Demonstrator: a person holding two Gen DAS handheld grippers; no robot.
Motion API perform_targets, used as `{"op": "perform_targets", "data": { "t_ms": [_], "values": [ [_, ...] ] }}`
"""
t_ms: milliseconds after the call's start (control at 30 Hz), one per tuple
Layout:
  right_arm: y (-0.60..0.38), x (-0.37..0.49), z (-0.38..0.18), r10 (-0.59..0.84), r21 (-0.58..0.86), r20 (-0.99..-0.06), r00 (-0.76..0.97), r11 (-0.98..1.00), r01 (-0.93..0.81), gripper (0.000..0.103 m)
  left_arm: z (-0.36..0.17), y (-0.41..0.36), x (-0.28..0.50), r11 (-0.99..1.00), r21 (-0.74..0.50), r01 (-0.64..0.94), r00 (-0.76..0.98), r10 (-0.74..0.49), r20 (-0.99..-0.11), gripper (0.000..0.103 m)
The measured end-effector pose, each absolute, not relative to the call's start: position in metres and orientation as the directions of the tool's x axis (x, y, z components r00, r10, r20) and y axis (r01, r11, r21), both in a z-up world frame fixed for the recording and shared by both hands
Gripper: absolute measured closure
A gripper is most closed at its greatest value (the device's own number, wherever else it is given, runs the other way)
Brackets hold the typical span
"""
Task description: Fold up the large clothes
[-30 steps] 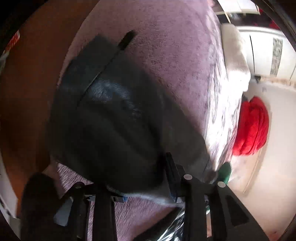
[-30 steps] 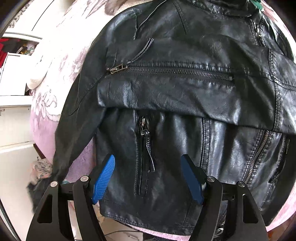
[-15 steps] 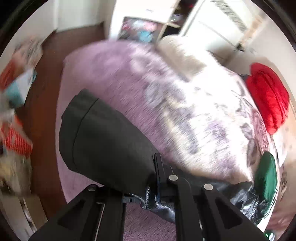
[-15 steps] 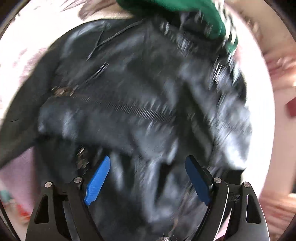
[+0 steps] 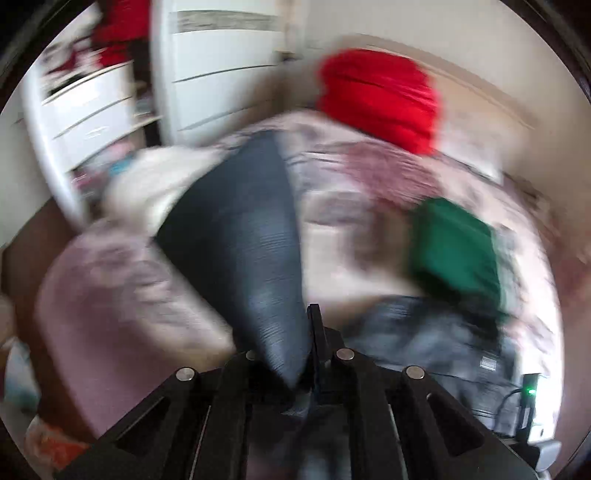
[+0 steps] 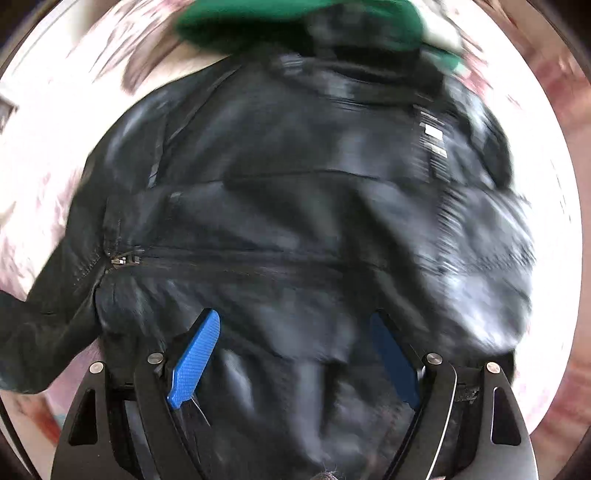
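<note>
left jaws: clamp sleeve (image 5: 251,258) | right jaws (apart): over jacket (image 6: 295,206)

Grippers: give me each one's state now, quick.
Left gripper: shut on the black jacket.
Right gripper: open above the jacket, holding nothing.

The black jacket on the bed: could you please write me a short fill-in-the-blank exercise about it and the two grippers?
1. The left gripper is shut on the jacket's ____.
2. The right gripper hovers ____ above the black jacket.
3. Past the jacket's collar lies a folded ____ garment.
4. A ____ bundle sits at the bed's far end.

Missing words: sleeve; open; green; red
</note>
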State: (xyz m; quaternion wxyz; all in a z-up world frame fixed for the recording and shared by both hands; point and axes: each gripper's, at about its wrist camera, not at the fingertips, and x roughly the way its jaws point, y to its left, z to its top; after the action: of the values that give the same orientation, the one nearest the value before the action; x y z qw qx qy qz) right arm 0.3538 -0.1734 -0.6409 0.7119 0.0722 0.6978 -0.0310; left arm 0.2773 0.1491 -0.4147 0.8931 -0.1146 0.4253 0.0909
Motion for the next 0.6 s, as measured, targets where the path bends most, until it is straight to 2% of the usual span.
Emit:
{"op": "perform_targets", "data": {
  "t_ms": [100,233,333,433,533,567,600],
  "values": [
    [-0.238,0.324,-0.627,0.072,0.077,-0.997,0.028,0.969,0.235,0.018,-0.422,0.061,0.298,0.981,-0.162,-0.105,0.598,-0.067,-0.799,0.097],
    [-0.34,0.284,-0.626,0.056,0.053,-0.998,0.002,0.933,0.356,0.018,-0.469,-0.079,0.316,0.972,-0.207,0.112,0.464,-0.236,-0.854,0.097],
    [-0.407,0.265,-0.625,0.025,0.012,-0.999,-0.026,0.905,0.426,0.018,-0.509,-0.151,0.319,0.958,-0.184,0.219,0.374,-0.257,-0.891,0.097],
    [-0.462,0.243,-0.629,0.026,0.0,-0.998,-0.049,0.879,0.477,0.018,-0.556,-0.2,0.318,0.949,-0.122,0.289,0.265,-0.202,-0.943,0.096],
    [-0.493,0.226,-0.633,0.055,0.023,-0.997,-0.05,0.865,0.501,0.018,-0.583,-0.212,0.314,0.941,-0.119,0.318,0.182,-0.184,-0.966,0.079],
    [-0.502,0.221,-0.633,0.071,0.042,-0.997,-0.037,0.859,0.51,0.018,-0.584,-0.206,0.311,0.936,-0.15,0.32,0.159,-0.209,-0.965,0.063],
    [-0.508,0.22,-0.633,0.086,0.06,-0.996,-0.027,0.854,0.517,0.018,-0.583,-0.203,0.307,0.933,-0.174,0.316,0.143,-0.228,-0.963,0.034]
  ]
}}
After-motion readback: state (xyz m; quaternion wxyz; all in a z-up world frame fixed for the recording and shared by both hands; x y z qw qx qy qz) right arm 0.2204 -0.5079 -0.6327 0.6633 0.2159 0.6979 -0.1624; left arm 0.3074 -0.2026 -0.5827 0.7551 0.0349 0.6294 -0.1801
